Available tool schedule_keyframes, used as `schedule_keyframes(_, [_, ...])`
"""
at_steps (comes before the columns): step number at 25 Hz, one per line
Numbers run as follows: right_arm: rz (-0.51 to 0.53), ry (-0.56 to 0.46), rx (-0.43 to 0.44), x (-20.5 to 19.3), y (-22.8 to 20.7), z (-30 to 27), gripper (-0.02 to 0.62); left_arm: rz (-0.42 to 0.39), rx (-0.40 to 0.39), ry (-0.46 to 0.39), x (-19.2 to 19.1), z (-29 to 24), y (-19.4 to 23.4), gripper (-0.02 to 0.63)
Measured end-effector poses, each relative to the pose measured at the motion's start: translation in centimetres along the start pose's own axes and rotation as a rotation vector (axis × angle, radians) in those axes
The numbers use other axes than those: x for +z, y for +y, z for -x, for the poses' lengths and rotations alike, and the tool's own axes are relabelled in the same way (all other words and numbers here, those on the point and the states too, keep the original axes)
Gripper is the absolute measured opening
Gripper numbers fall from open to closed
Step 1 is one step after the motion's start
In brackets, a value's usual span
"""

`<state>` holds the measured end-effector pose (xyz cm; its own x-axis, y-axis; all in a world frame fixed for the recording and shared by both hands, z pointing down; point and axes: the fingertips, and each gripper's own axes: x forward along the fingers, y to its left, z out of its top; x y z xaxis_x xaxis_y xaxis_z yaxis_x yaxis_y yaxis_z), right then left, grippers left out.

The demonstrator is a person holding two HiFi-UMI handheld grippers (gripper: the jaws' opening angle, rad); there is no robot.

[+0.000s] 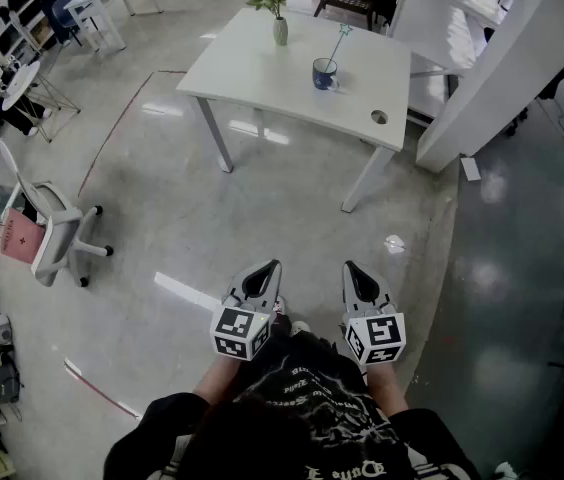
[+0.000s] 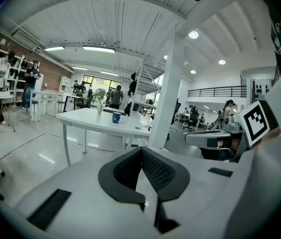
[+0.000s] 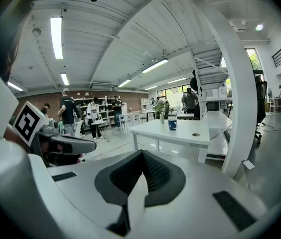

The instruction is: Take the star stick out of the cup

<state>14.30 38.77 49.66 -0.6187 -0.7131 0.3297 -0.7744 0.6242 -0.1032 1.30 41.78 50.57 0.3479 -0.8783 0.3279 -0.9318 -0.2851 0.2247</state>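
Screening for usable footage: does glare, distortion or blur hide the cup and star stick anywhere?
Head view: light streaks glare on the floor, yet cup and star stick are small but distinct. Left gripper view: heavy fisheye bending, dark corners, cup tiny, stick unresolvable. Right gripper view: same bending, cup tiny.

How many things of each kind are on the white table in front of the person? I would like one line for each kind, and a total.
Blue cup: 1
Star stick, standing in the cup: 1
Vase with flowers: 1
Total: 3 things on the table
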Motion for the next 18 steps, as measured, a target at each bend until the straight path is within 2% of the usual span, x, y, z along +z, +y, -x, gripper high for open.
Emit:
schedule_keyframes(5, [-0.002,0.001,0.005,0.5,1.2,-0.4,0.006,-0.002,-0.017,0.006,0.1,0.6,0.6,0.020])
schedule_keyframes(10, [-0.002,0.005,-0.030,0.6,1.0,-1.8,0.006,-0.003,-0.039,0.005,0.2,-0.2,2.0,0.020])
schedule_keyframes(18, [-0.042,-0.011,-0.045,2.0,0.8,-5.7,0.009,-0.008,-0.048,-0.032,2.2,-1.7,6.2,0.020])
